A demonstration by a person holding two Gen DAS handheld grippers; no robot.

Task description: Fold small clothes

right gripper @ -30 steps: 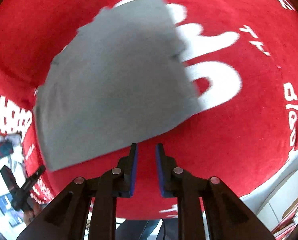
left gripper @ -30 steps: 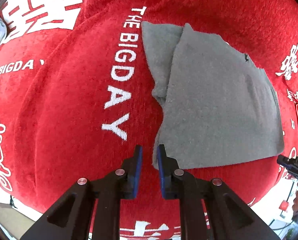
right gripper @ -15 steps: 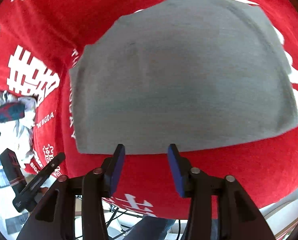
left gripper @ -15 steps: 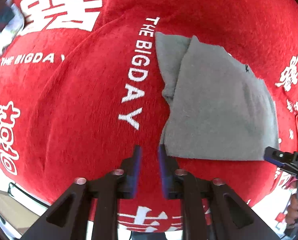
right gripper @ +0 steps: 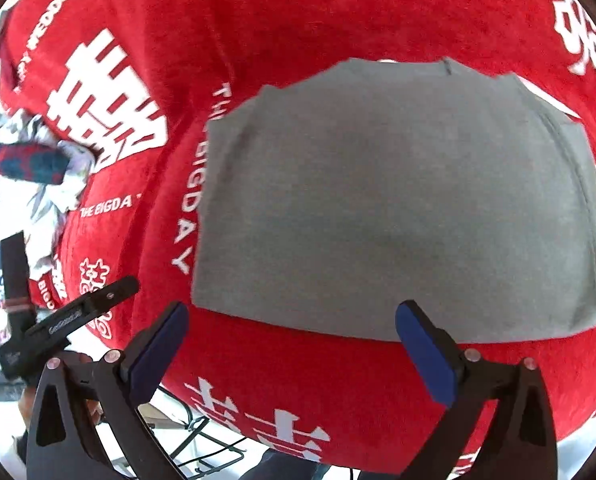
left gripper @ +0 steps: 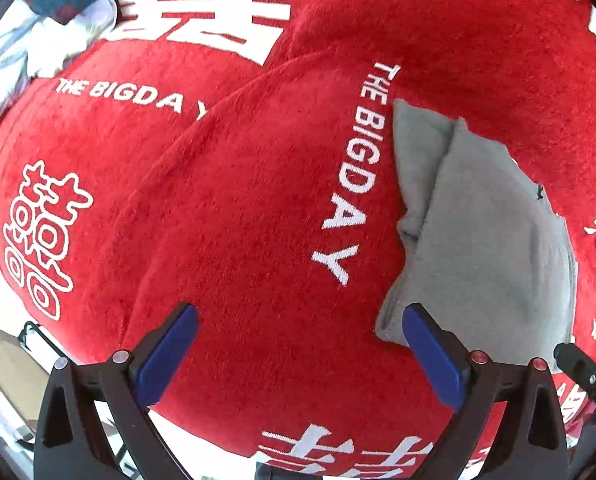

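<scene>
A small grey garment [left gripper: 494, 248] lies folded flat on a red cloth with white lettering [left gripper: 238, 208]. In the left wrist view it sits to the right, one flap laid over the other. My left gripper [left gripper: 300, 320] hangs over bare red cloth just left of the garment's near corner; its jaws are opening wide with nothing between them. In the right wrist view the grey garment [right gripper: 398, 208] fills the middle. My right gripper [right gripper: 290, 318] hovers above its near edge, jaws opening wide, holding nothing.
A bundle of white and dark patterned clothes [left gripper: 54, 12] lies at the cloth's far left corner, also seen as the clothes bundle [right gripper: 34, 176] in the right wrist view. The left gripper's black body [right gripper: 66, 320] shows at lower left there. A wire rack [right gripper: 202, 440] stands below the table edge.
Both grippers went from nearly shut to wide open. The left one drew back and up from the garment's corner. The right one swung across to face the garment's long near edge.
</scene>
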